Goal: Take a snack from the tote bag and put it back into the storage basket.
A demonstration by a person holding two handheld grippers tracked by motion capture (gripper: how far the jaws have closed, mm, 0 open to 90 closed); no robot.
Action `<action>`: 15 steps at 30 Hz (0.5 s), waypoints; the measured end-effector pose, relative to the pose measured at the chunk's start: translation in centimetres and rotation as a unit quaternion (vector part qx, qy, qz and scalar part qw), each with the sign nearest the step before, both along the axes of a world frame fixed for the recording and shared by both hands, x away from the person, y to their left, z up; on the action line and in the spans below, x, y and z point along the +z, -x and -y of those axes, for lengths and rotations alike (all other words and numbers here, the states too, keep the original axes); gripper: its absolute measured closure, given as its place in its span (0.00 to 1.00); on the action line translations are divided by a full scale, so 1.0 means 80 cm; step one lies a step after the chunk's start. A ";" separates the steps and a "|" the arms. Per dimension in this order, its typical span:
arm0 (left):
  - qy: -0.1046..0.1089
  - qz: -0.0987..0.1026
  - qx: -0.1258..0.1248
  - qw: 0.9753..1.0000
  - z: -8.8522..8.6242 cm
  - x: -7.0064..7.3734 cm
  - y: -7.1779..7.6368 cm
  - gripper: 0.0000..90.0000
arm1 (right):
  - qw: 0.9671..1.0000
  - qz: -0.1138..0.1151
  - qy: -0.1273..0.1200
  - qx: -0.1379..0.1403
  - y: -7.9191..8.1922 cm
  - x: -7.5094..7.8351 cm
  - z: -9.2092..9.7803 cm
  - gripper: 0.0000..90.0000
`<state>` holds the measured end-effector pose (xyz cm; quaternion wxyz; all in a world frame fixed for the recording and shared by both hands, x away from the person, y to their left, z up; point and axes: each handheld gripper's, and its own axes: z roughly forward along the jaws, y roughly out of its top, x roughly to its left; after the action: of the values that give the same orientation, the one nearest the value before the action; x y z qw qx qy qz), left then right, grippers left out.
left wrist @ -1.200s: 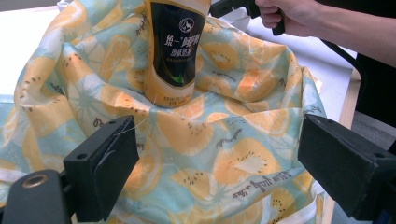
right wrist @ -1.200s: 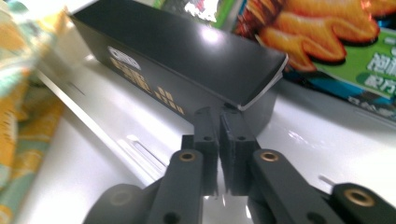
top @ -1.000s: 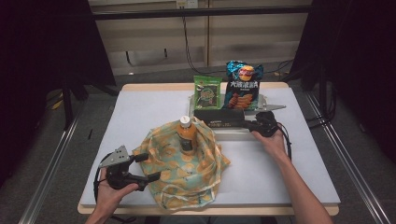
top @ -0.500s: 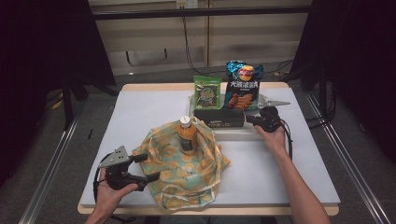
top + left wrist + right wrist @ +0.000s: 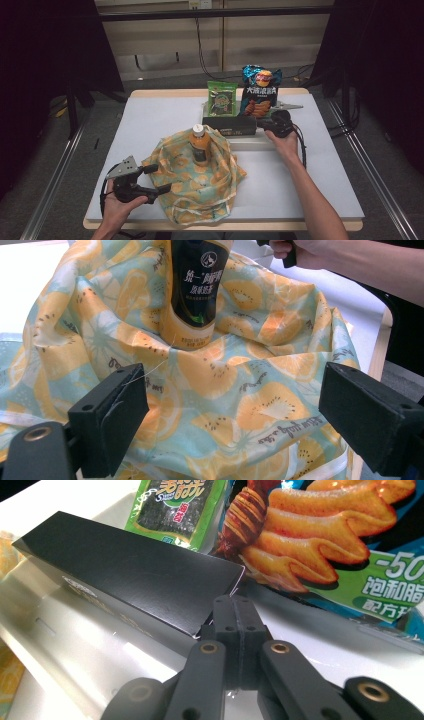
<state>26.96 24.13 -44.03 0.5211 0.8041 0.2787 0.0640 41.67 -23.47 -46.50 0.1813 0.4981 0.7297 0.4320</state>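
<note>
Landmark: the bottle (image 5: 199, 145), upright in the middle of the fruit-print cloth bag (image 5: 197, 180) on the white table (image 5: 150, 120)

Left gripper (image 5: 161, 178) sits front-left of the bottle at the bag's edge, jaws wide apart, nothing between them; in the left gripper view the bag (image 5: 240, 385) spreads beyond both jaws and the bottle (image 5: 196, 290) stands straight ahead

Right gripper (image 5: 266, 126) is back-right of the bottle, jaws pressed together on nothing, tips just beside the right end of the black box (image 5: 231, 125)

Box lies behind the bottle in a clear tray (image 5: 260, 144). Green snack pack (image 5: 222, 99) and blue chip bag (image 5: 260, 92) stand behind the box
</note>
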 end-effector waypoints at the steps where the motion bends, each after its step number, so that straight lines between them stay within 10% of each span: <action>1: -0.003 0.001 -0.001 1.000 0.000 0.000 0.000 0.13 | 1.000 0.000 -0.001 -0.001 -0.001 0.000 -0.001 1.00; 15: 0.005 0.003 0.002 1.000 -0.003 0.002 0.005 0.13 | 0.999 0.036 -0.024 0.023 0.027 0.023 0.000 0.79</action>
<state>26.54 24.36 -43.87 0.5261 0.8007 0.2790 0.0658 39.52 -23.43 -44.68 0.1853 0.4691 0.7234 0.4714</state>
